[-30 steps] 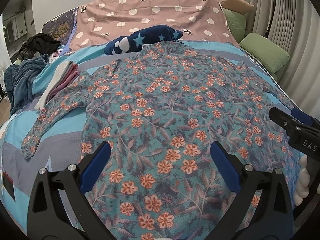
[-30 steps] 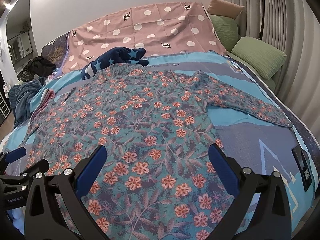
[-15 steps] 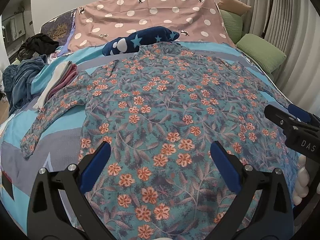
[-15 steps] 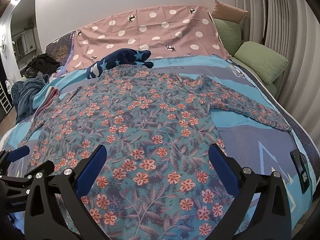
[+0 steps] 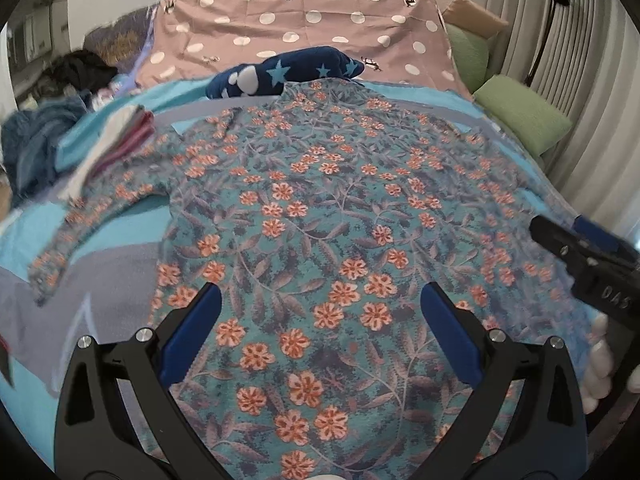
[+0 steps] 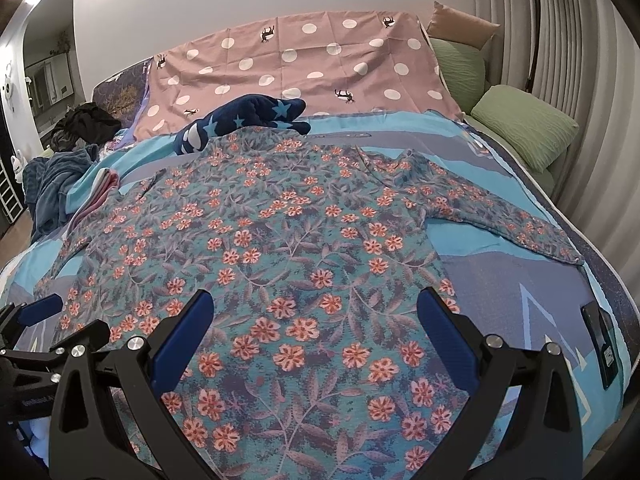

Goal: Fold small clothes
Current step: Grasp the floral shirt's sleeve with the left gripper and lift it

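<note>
While both grippers hang over hem, jaws wide, nothing held: left gripper (image 5: 320, 322), right gripper (image 6: 314, 320). Floral top (image 5: 320, 208) lies flat on blue bedspread (image 6: 516, 300), sleeves spread out. Star-print plush (image 5: 288, 72) touches collar. Folded stack (image 5: 116, 140) beside left sleeve.

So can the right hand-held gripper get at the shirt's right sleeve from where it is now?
Probably yes. The right hand-held gripper is open and holds nothing, and the sleeve lies flat on the bedspread off to its right, with nothing on it or in between.
</note>
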